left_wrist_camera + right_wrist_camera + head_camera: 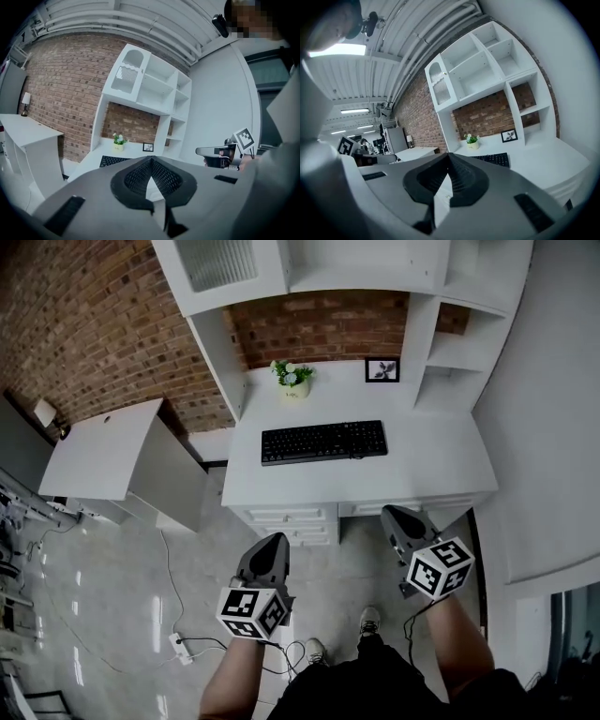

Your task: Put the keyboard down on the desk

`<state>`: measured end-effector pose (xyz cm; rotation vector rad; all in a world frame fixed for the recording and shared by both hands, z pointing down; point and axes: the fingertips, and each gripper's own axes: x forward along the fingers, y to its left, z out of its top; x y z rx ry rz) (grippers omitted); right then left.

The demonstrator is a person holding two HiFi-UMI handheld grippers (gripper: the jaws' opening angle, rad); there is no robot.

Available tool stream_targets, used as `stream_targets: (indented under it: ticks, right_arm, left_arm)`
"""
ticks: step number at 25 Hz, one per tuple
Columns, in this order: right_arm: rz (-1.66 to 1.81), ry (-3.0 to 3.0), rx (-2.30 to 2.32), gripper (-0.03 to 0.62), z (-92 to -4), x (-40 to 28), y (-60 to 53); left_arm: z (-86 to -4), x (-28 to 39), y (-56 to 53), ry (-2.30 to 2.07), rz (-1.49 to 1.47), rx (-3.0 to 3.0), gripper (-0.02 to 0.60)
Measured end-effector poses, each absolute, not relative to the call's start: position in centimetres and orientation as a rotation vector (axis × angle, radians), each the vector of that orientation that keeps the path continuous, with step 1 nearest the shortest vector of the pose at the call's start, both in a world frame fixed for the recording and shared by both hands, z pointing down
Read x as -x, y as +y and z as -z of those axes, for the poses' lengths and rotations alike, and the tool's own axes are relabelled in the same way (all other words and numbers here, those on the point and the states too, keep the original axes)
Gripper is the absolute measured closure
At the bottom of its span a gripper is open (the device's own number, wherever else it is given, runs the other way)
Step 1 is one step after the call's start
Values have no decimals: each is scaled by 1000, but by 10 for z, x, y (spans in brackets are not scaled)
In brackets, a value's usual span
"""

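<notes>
The black keyboard [323,442] lies flat on the white worktop [394,482], near its middle, its long side parallel to the front edge. Behind it, against the brick wall [84,324], stand a small potted plant [292,378] and a framed picture [382,370], both apart from the keyboard. White shelving [450,296] rises over the worktop. The left gripper [275,542] and right gripper [394,518] hang in front of the drawers, well clear of the keyboard, each with jaws pressed together on nothing. A power strip [180,646] lies on the floor.
</notes>
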<state>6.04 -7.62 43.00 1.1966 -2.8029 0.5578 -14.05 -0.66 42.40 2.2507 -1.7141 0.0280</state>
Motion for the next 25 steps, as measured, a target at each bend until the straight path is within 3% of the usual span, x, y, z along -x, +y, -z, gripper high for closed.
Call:
stream_targets:
  ticks: [14, 25]
  right_arm:
    - [-513, -2717, -1434, 577, -421, -49, 42]
    - [-506, -2705, -1467, 577, -418, -39, 67]
  left_arm:
    - [-424, 159, 73, -1517, -5, -2383, 565]
    - [-421, 173, 87, -1510, 17, -2411, 565]
